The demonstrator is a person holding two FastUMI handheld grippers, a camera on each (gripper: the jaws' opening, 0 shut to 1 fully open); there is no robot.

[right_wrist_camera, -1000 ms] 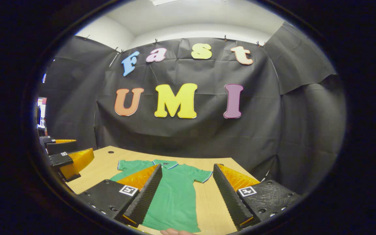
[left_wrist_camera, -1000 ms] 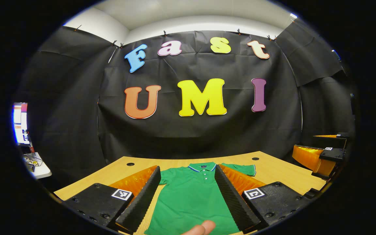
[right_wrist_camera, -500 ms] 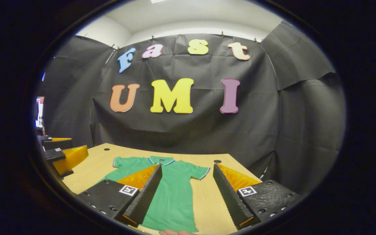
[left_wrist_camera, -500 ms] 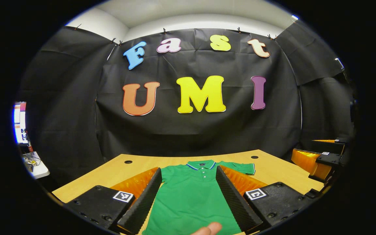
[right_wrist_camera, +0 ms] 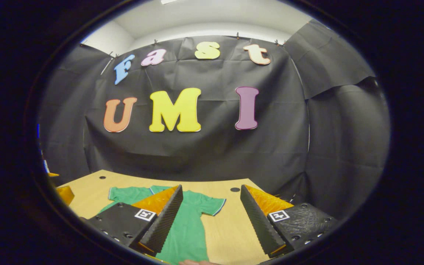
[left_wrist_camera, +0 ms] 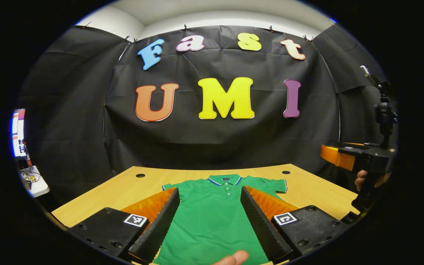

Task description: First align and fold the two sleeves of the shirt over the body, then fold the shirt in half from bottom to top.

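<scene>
A green polo shirt [left_wrist_camera: 215, 217] lies flat and face up on the wooden table [left_wrist_camera: 123, 191], collar at the far end and both short sleeves spread out. My left gripper [left_wrist_camera: 209, 189] hovers open above the near end of the shirt, with the body showing between its fingers. In the right gripper view the shirt [right_wrist_camera: 188, 224] lies lower left, its sleeve [right_wrist_camera: 212, 206] pointing right. My right gripper [right_wrist_camera: 211, 187] is open over the table just right of the shirt. From the left gripper view the right gripper [left_wrist_camera: 339, 156] is held up at the far right.
A person's fingertip [left_wrist_camera: 236, 257] shows at the bottom over the shirt's hem. The table has round cable holes [left_wrist_camera: 140, 175] [left_wrist_camera: 286, 172] near its far edge. Black cloth closes the back and sides. A lit screen [left_wrist_camera: 17, 132] and a small white table stand far left.
Both views have tipped and shifted, so the shirt sits lower. The right gripper has risen and swung right; the shirt slid left in its view. The shirt itself has not moved.
</scene>
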